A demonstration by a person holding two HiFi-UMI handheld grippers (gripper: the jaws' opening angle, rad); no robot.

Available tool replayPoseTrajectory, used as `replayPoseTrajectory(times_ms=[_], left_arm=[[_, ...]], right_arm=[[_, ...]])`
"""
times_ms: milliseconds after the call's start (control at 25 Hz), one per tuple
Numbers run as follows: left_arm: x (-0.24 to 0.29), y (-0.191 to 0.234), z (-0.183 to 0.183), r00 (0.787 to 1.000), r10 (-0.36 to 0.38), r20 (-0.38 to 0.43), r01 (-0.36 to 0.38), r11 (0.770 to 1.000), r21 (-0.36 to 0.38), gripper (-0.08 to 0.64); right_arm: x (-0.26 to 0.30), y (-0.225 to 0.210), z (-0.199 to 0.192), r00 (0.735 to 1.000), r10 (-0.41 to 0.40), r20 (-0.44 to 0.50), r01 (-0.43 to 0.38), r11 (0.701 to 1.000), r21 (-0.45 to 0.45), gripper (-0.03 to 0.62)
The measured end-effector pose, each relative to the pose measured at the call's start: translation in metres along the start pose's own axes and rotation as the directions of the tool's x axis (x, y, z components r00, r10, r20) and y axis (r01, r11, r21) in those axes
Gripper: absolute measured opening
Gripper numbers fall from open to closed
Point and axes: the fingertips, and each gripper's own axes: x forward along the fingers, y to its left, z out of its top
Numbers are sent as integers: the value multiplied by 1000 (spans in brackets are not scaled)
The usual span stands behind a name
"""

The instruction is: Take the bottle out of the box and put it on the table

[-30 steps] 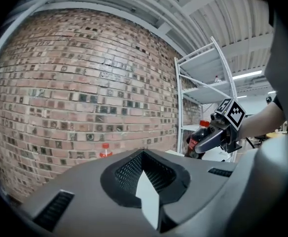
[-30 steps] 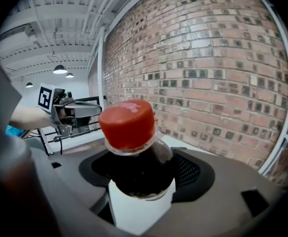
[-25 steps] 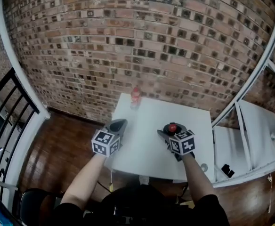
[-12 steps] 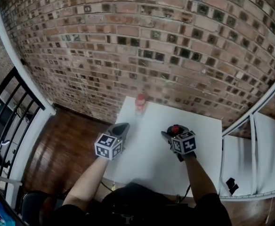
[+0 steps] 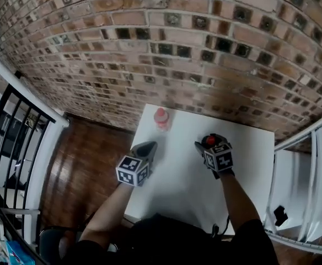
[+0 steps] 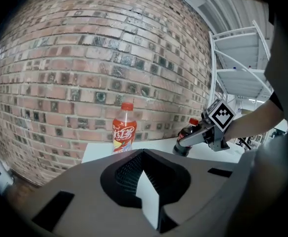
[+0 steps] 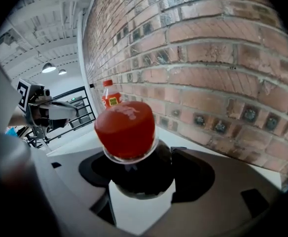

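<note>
A white square surface is seen with its far edge set against a red-brown brick wall. Beyond the surface's left edge a dark wooden floor is laid, and past that a black metal railing is seen; beside the surface's right edge a white metal frame is placed.

A dark bottle with a red cap is clamped upright in the right claw, whose jaws are pressed around the bottle's shoulder just below the cap. The bottle is held over the surface's right half, well in from the right and far edges. Whether its base is touching the surface cannot be told.

The left claw is held just inside the surface's left edge with its jaws brought together on nothing; its marker cube is seen hanging over that edge.

A clear plastic bottle with a red cap and an orange-red label is stood upright at the surface's far left corner, close to both edges and well apart from both claws.

The middle and near parts of the surface are left bare between and around the two claws.
</note>
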Motion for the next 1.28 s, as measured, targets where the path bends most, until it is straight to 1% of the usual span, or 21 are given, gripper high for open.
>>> replayPoseTrajectory(times_ms=[120,200,320,480,680,800,880,960,1000,1040,1160,1240,1280], left_arm=[[14,5,-12,999,7,-35,-8,1000,-11,2],[23,11,-19,999,10,-52,-9,1000,10,2],[32,14,-27,997,13,-76,-11,999,34,2],[31,23,-36,995,36,-89,-37,999,-1,1],[26,31,-49,992,63,-106,-67,997,-30,2],[22,31,-54,991,67,-117,-71,997,-31,2],[19,30,-50,992,69,-105,-73,997,-35,2],[14,28,-43,994,70,-88,-74,996,-42,2],[12,27,-40,994,70,-81,-74,996,-42,2],[9,26,-39,995,72,-76,-75,996,-41,2],[-2,24,-37,995,73,-66,-77,996,-51,2],[-9,20,-36,996,69,-59,-73,995,-67,2],[-13,17,-34,996,66,-51,-70,995,-72,1]], right_arm=[[18,-11,2,1000,15,-6,-15,1000,-9,330],[31,-18,6,1000,21,-10,-22,1000,-20,330],[47,-29,8,999,32,-3,-32,999,-6,330],[63,-37,13,999,35,19,-35,999,15,331],[70,-32,18,997,62,46,-63,997,34,341],[69,-34,18,996,53,72,-56,998,38,348],[65,-35,19,996,31,88,-33,999,23,359],[59,-35,18,995,25,98,-28,999,24,361],[55,-35,16,995,25,101,-29,999,31,395],[51,-35,15,994,24,105,-29,999,40,397],[34,-32,7,993,19,117,-26,998,58,396],[19,-27,4,991,16,131,-24,998,58,372],[10,-24,3,990,17,138,-26,998,59,371]])
